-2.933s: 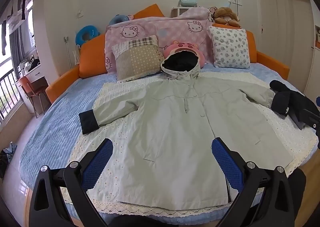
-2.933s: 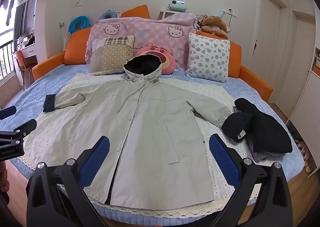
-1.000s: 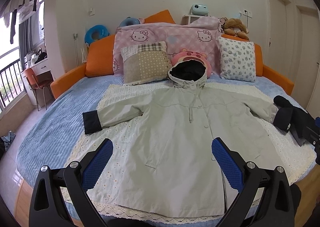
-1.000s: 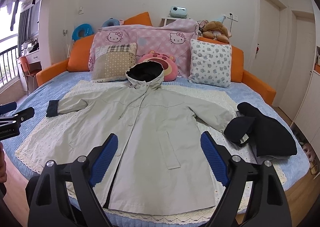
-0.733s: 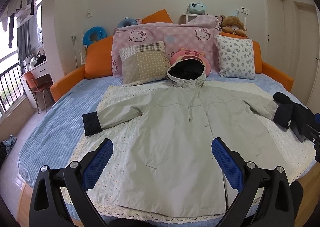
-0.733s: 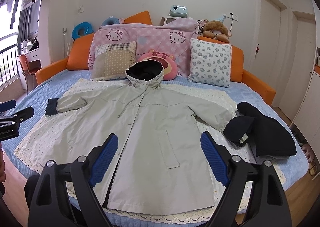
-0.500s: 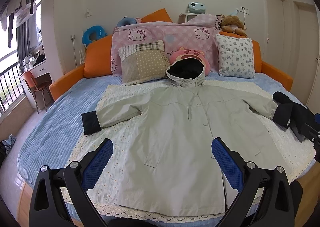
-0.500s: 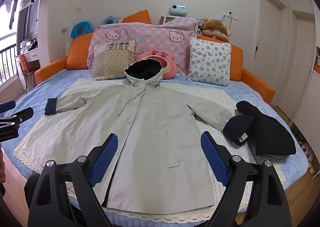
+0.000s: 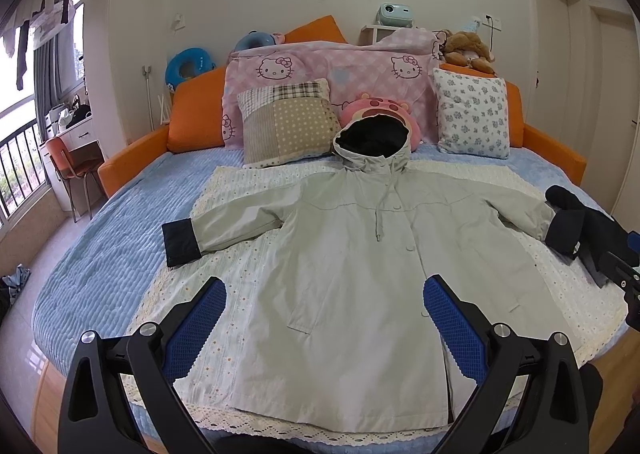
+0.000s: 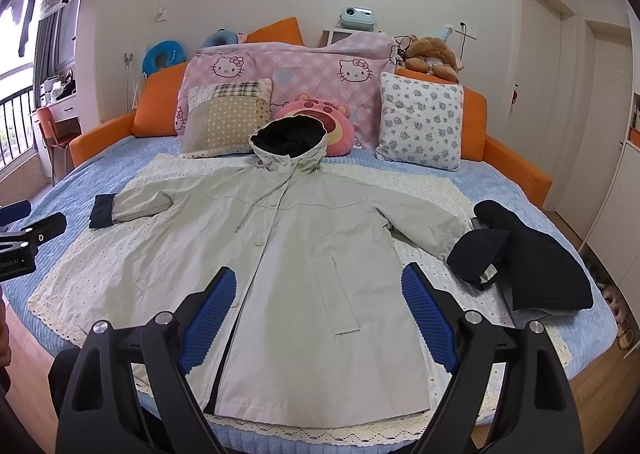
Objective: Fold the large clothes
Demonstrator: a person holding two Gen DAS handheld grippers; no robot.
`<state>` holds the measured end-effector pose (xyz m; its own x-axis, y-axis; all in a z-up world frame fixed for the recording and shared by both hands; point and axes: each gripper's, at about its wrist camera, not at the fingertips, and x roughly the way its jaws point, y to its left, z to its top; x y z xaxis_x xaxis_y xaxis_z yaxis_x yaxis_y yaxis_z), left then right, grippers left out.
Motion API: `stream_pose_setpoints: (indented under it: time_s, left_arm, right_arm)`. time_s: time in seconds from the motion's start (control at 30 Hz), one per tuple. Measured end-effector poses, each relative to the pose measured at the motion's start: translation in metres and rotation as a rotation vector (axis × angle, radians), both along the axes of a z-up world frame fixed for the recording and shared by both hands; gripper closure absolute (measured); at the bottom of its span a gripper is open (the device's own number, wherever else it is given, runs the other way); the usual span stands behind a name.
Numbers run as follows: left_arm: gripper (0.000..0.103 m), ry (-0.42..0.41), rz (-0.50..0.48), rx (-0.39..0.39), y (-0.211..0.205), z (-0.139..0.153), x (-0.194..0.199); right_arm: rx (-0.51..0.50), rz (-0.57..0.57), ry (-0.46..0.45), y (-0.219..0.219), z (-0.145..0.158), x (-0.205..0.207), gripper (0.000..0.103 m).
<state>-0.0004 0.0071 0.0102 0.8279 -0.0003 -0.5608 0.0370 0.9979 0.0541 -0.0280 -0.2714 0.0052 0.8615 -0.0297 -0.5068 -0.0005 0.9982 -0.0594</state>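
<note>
A pale grey-green hooded coat [image 9: 380, 274] [image 10: 312, 238] lies flat, front up, on a cream lace-edged cover [image 9: 240, 189] [image 10: 100, 254] on the bed. Its sleeves are spread to both sides. The dark-cuffed sleeve end [image 9: 182, 242] [image 10: 102, 211] lies on the left, and the hood [image 9: 372, 145] [image 10: 288, 141] points at the pillows. My left gripper [image 9: 324, 286] hovers open above the coat's lower half with nothing between its blue pads [image 9: 196, 326]. My right gripper [image 10: 319, 272] is likewise open and empty over the hem area.
A dark garment [image 9: 592, 225] [image 10: 532, 266] lies at the coat's right sleeve end. Several pillows [image 9: 288, 121] [image 10: 420, 125] lean on the orange headboard [image 9: 196, 117]. A chair [image 9: 72, 165] stands left by the window, doors [image 10: 536, 73] are on the right, and slippers [image 10: 612, 302] sit on the floor.
Since the earliest frames both views have tilted up slightly and the right gripper's fingers stand a little closer together. Over the last second nothing has visibly moved.
</note>
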Motion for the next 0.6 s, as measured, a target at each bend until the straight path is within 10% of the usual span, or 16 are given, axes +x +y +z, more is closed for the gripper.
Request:
stream_pose_setpoints:
  time_s: [0.6]
  left_arm:
    - [0.003, 0.032, -0.139, -0.047, -0.059, -0.005, 0.049]
  right_arm:
    - [0.074, -0.058, -0.021, -0.026, -0.011, 0.009, 0.02]
